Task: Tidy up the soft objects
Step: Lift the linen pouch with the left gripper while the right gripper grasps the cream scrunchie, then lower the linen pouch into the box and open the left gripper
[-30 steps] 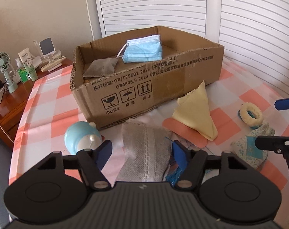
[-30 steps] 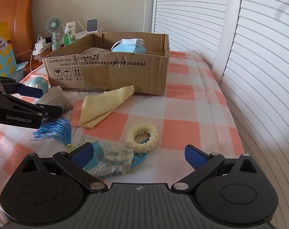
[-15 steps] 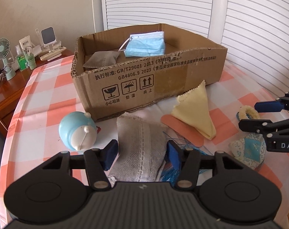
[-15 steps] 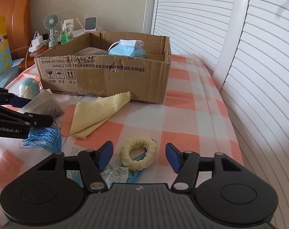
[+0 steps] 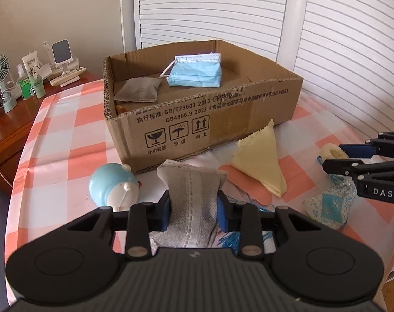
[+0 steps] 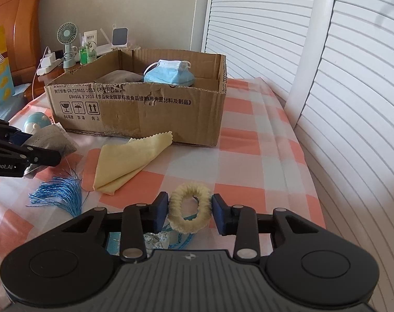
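Left wrist view first: our left tool [image 5: 194, 209] has its pads pinched onto the grey mask [image 5: 191, 202], which lies on the checked surface [image 5: 66, 156] just in front of the cardboard box [image 5: 197, 127], with the little blue toy [image 5: 113, 191] right beside it. Right wrist view: our right tool [image 6: 189, 214] has both pads touching the sides of the cream scrunchie [image 6: 189, 212], so we'd call that a grip too, though it doesn't look squeezed hard yet. So we reckon we're at the grab stage on both sides at once.

Next move looks like lifting both straight up and carrying them over the near wall of the box, where a blue mask [image 5: 195, 71] and a grey pouch [image 5: 137, 91] already sit. The mask is floppy, so we'd lift high enough that its loose end clears the rim.

Compared with a second ago, both tools were wide open and have since closed in on their items. Yellow cloth [image 6: 129, 162], blue tassel [image 6: 59, 195] and the floral pouch [image 5: 329, 205] haven't budged
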`<state>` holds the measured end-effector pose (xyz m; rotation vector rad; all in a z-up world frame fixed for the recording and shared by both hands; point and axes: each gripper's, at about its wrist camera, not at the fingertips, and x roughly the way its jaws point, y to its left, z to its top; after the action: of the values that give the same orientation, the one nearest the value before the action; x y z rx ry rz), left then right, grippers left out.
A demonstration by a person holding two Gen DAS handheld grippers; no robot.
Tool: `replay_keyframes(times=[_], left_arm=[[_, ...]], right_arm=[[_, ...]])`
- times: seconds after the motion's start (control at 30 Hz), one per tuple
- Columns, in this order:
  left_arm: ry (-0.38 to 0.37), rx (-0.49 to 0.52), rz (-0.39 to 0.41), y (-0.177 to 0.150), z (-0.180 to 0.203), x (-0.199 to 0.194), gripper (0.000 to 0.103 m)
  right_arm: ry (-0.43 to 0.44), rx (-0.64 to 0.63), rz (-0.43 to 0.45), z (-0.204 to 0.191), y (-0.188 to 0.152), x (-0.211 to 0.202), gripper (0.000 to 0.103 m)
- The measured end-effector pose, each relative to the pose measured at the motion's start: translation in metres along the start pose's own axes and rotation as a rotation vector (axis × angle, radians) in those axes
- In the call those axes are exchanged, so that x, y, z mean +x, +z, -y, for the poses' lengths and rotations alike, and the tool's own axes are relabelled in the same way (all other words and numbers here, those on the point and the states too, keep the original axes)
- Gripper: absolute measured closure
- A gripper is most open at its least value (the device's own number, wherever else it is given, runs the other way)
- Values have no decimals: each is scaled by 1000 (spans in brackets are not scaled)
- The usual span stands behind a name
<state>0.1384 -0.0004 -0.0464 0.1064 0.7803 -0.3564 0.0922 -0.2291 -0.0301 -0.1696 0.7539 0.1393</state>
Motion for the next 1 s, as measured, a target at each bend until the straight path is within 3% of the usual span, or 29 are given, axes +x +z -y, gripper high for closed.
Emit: replay_keyframes(times=[0.3, 0.57, 0.83, 1.0], left_arm=[[-24, -14, -11, 8, -10, -27, 70], [-55, 62, -3, 20, -1, -55, 70], [-95, 97, 54, 62, -2, -67, 70], [-72, 123, 106, 98, -4, -57, 70]], right_arm=[[14, -15, 27, -2, 2, -15, 62], [50, -64, 43, -2, 10, -32, 62], [91, -107, 91, -5, 30, -48, 62], [96, -125, 129, -4, 48, -53, 62]])
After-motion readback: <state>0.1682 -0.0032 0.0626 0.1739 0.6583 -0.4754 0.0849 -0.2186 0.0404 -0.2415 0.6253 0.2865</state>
